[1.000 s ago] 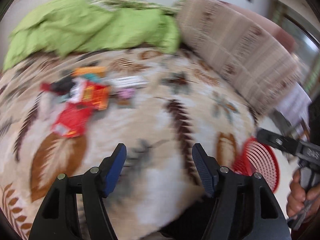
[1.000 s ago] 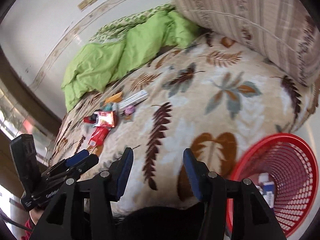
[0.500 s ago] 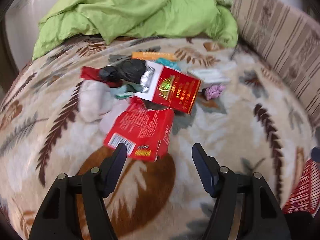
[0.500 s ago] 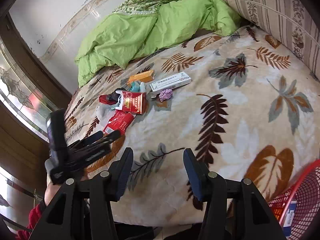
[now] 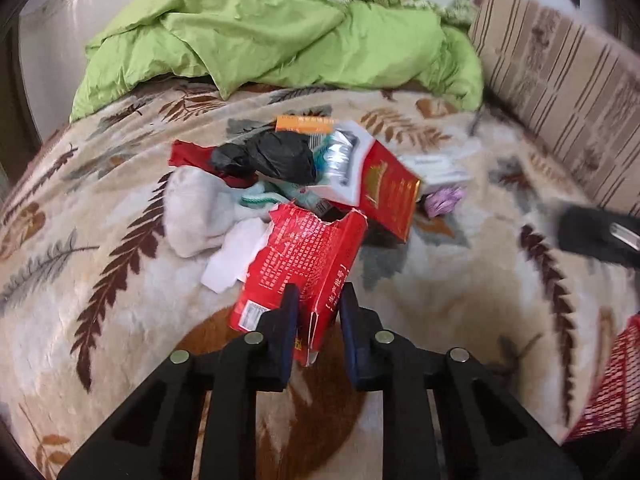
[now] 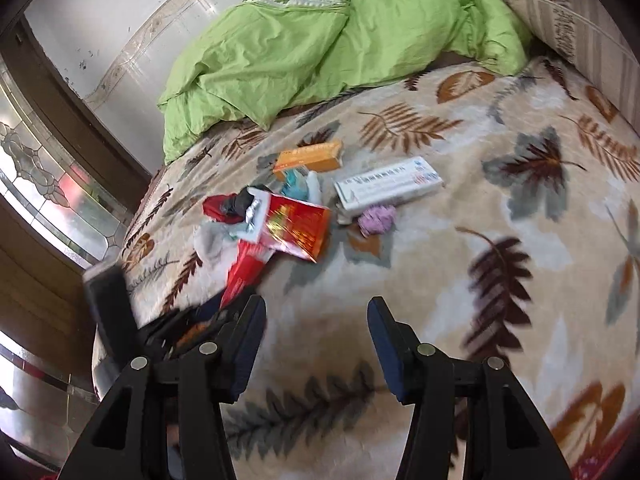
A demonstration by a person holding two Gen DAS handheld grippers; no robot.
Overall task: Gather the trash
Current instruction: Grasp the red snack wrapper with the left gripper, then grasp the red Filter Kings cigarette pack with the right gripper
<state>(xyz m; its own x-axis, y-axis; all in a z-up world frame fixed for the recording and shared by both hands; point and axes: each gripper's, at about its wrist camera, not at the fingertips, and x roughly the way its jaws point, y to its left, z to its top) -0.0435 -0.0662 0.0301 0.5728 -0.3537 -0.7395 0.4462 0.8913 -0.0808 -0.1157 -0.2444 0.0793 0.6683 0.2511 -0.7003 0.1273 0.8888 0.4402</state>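
On the leaf-patterned blanket [image 5: 100, 280] lies a pile of trash. My left gripper [image 5: 319, 292] is closing on the near corner of a torn red carton [image 5: 304, 252], and its pads press the cardboard. Behind the carton are a red and gold box [image 5: 388, 196], a knotted black bag [image 5: 272, 158] and crumpled white tissue [image 5: 192, 212]. My right gripper [image 6: 316, 308] hangs open over bare blanket, short of the pile, with nothing between its fingers. From there I see an orange box [image 6: 308, 156], a long white box [image 6: 388, 188] and a purple wad [image 6: 376, 218].
A rumpled green duvet [image 5: 260, 36] fills the back of the bed. A striped cushion [image 5: 560, 92] stands along the right. The red mesh basket [image 5: 612, 380] shows at the lower right, off the bed's edge. A patterned glass window [image 6: 36, 184] is at the left.
My left gripper came down to the pile and went from wide open to shut on the torn red carton. My right gripper swung left from the basket towards the pile, still open.
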